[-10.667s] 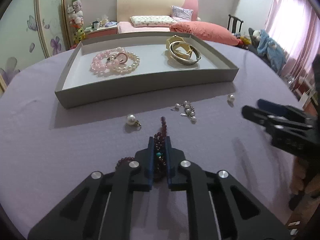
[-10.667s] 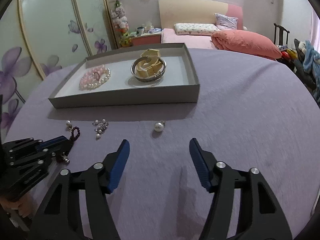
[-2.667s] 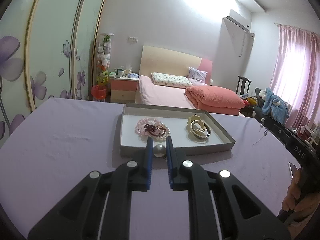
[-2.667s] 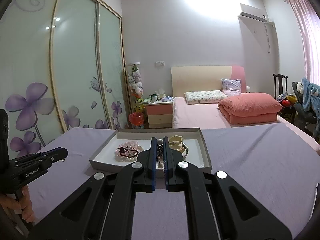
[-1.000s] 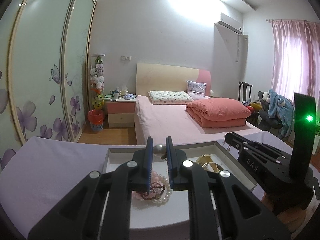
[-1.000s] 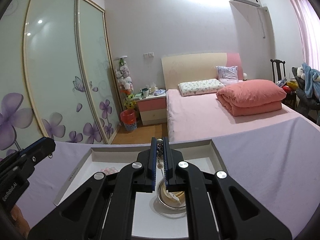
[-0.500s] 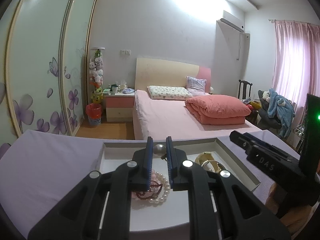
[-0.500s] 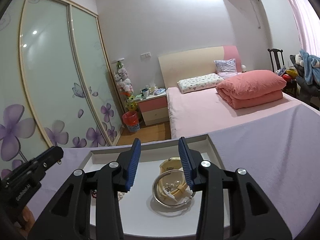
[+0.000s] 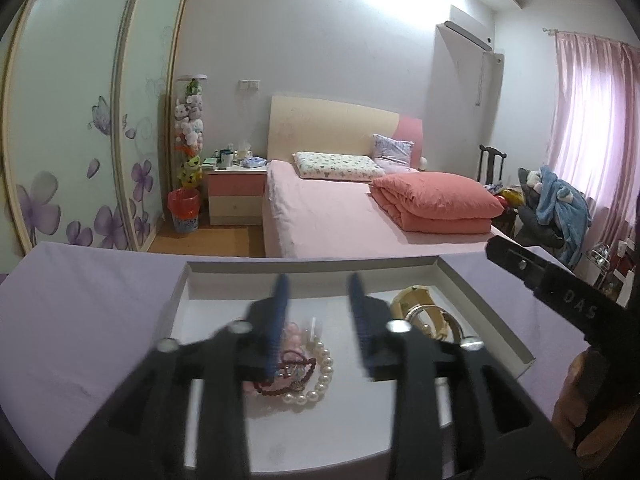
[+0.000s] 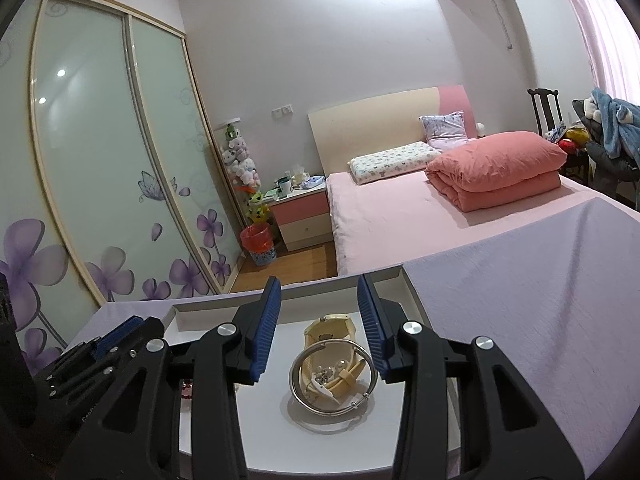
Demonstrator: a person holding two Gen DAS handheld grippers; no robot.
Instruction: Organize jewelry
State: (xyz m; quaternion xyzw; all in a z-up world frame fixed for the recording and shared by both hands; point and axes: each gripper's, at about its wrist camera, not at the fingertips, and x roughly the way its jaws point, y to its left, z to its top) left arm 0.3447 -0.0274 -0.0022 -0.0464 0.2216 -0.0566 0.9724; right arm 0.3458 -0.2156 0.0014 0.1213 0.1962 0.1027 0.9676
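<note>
A grey tray (image 9: 312, 266) with a white floor lies on the purple table. My left gripper (image 9: 318, 282) hovers over its left half, blurred, its jaws opening, with only a pale streak between them. Below it a pearl bracelet (image 9: 320, 376), a dark red bead bracelet (image 9: 282, 382) and a pink one (image 9: 294, 330) lie piled. My right gripper (image 10: 319, 282) stands open over the tray's (image 10: 412, 292) right half. Under it a silver bangle (image 10: 332, 380) rings a cream piece (image 10: 330, 330) and a small pearl cluster (image 10: 326, 372).
The left gripper (image 10: 116, 338) shows at the lower left of the right wrist view, close beside the right one. A hand (image 9: 576, 400) holds the right gripper's handle at the right. Beyond the table stand a pink bed (image 9: 340, 216) and sliding wardrobe doors (image 10: 100, 160).
The left jaws have parted and the pearl they pinched is gone from between them. The right jaws opened and the pearl cluster now lies inside the bangle. The left gripper sank toward the tray.
</note>
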